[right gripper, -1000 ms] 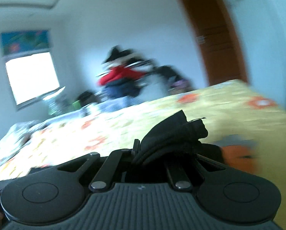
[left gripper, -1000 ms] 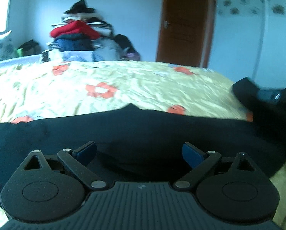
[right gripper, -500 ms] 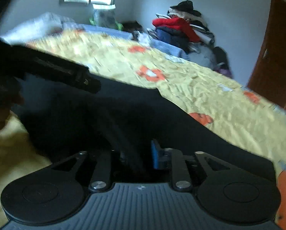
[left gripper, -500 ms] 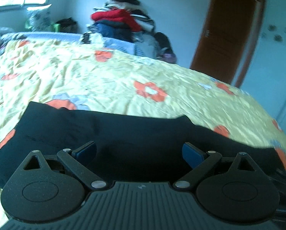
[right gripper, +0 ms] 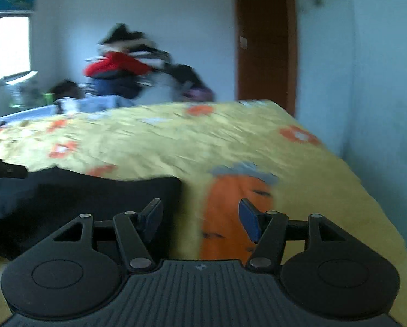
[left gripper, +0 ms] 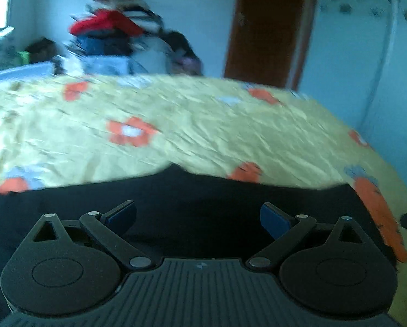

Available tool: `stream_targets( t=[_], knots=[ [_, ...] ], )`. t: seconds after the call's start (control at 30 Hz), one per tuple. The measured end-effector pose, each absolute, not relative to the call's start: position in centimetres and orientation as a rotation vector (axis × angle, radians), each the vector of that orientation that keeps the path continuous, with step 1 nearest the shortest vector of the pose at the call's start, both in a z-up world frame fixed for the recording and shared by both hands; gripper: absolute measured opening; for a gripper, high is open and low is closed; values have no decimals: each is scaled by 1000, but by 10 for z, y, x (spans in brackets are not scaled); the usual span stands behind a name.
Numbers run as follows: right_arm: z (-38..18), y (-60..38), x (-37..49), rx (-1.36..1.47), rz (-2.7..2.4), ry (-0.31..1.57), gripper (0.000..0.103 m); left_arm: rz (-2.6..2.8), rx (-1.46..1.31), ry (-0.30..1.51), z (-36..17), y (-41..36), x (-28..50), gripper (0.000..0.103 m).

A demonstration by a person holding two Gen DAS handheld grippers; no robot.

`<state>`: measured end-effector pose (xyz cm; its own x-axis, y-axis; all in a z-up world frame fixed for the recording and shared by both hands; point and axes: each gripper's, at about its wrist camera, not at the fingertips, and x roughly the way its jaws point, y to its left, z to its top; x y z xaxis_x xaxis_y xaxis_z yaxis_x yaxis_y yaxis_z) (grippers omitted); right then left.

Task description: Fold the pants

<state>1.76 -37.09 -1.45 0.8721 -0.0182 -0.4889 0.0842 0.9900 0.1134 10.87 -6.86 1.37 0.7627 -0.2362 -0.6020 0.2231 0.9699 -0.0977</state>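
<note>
Just changed: the right hand-held gripper (right gripper: pixel 200 219) had a bunched end of the black pants (left gripper: pixel 203 204) clamped a second ago; its jaws have just been opening and nothing sits between them now, only the carrot print on the bedspread (right gripper: pixel 230 141).
Meaning for the task: that looks like a fold laid down and let go, so one fold seems done; another may yet be needed.
Right hand-held gripper: jaws fairly wide, empty, hanging just off the right-hand end of the pants.
Left hand-held gripper (left gripper: pixel 198 215): jaws wide as before, holding nothing, poised over the middle of the dark cloth.
Where the pants are: flat on the bed, at its near edge.
Long axis: running left to right across both views, ends at either side.
Far edge: slightly humped in the middle, not quite straight.
Background: clothes pile (left gripper: pixel 113 27) and door (left gripper: pixel 271 27), blurred.
</note>
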Motion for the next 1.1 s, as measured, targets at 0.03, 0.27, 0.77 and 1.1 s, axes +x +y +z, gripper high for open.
stream_targets(
  t=[0.03, 0.27, 0.77, 1.1],
  knots=[
    [-19, -376, 16, 154, -41, 518, 62, -281, -16, 680, 13, -78, 113, 99],
    [-40, -360, 31, -6, 68, 680, 76, -408, 144, 754, -11, -164, 126, 97],
    [-20, -371, 0, 206, 334, 541, 76, -286, 299, 614, -38, -241, 163, 102],
    [-13, -364, -13, 180, 595, 660, 85, -250, 219, 647, -45, -231, 183, 101]
  ],
)
